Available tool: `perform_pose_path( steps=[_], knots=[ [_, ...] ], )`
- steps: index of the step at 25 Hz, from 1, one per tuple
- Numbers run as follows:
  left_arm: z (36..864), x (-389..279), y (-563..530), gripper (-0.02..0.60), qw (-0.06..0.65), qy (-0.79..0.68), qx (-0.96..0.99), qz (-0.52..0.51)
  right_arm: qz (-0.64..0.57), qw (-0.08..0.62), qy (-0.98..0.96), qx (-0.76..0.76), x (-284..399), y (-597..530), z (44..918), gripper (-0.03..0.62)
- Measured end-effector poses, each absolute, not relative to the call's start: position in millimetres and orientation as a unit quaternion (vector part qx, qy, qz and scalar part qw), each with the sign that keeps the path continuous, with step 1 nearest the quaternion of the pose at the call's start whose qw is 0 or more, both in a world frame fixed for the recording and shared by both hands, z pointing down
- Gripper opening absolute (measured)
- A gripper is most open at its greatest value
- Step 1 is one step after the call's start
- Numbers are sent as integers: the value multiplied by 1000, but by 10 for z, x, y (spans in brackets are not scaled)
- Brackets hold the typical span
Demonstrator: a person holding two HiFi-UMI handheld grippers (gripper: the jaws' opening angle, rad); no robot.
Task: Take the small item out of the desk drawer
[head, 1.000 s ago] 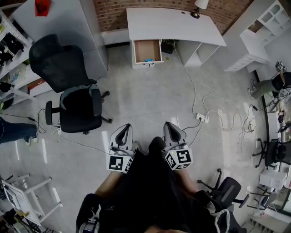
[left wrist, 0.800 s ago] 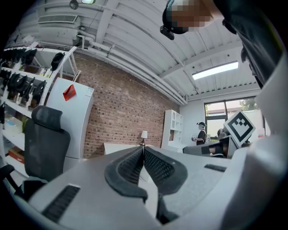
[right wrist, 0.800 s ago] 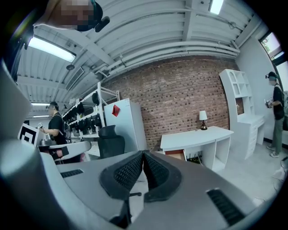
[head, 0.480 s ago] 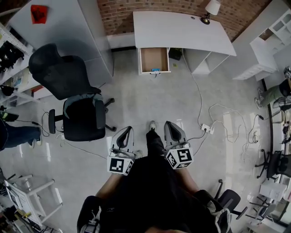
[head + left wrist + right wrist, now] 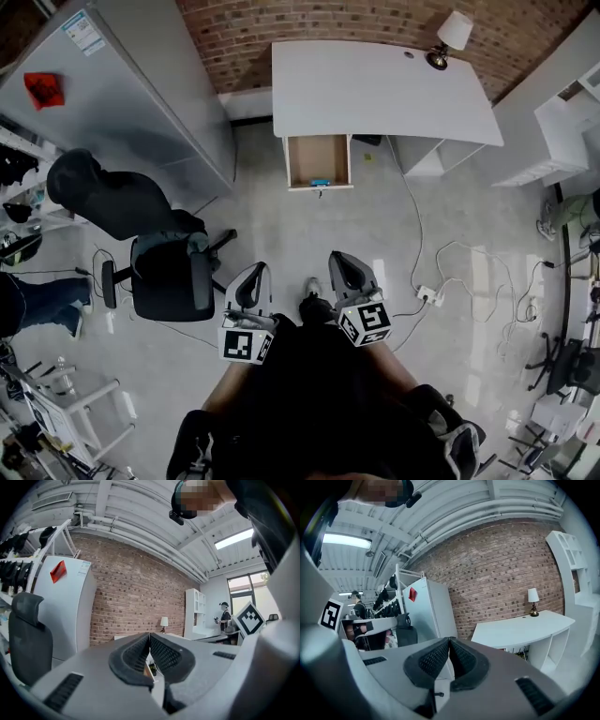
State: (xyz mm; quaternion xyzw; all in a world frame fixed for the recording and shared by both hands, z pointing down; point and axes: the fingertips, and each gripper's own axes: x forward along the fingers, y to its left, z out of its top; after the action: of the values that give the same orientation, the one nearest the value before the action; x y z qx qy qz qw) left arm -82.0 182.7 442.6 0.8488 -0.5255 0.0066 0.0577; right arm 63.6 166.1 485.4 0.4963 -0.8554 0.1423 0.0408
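Stage: approach, grab not begun | drawer (image 5: 319,159) already open under the desk (image 5: 375,80) | small item (image 5: 320,182), blue, lies at the drawer's front edge | left gripper (image 5: 254,273) and right gripper (image 5: 338,260): 2 pairs of jaws pressed together, empty, well apart from the desk | to do: close in, open up, grip, lift out

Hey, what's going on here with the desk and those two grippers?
A person holding a gripper in each hand faces the white desk from some way back across the floor. The desk's drawer is pulled open, and a small blue item lies at its front edge, untouched. The left gripper and the right gripper are both shut and empty, held low in front of the person's body. Nothing is picked up yet. A black office chair stands off to the left.
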Motion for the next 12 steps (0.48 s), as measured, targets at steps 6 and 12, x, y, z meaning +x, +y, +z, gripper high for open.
perform_pose_path(
  steps=[6,12],
  knots=[
    [4434,-717,1280,9,60,-533,844,18,155,56,-854,493,798,1010,4986,26],
    [4578,-768,606,9,71,-520,851,23,166,65,-843,508,765,448,5134,26]
  ],
)
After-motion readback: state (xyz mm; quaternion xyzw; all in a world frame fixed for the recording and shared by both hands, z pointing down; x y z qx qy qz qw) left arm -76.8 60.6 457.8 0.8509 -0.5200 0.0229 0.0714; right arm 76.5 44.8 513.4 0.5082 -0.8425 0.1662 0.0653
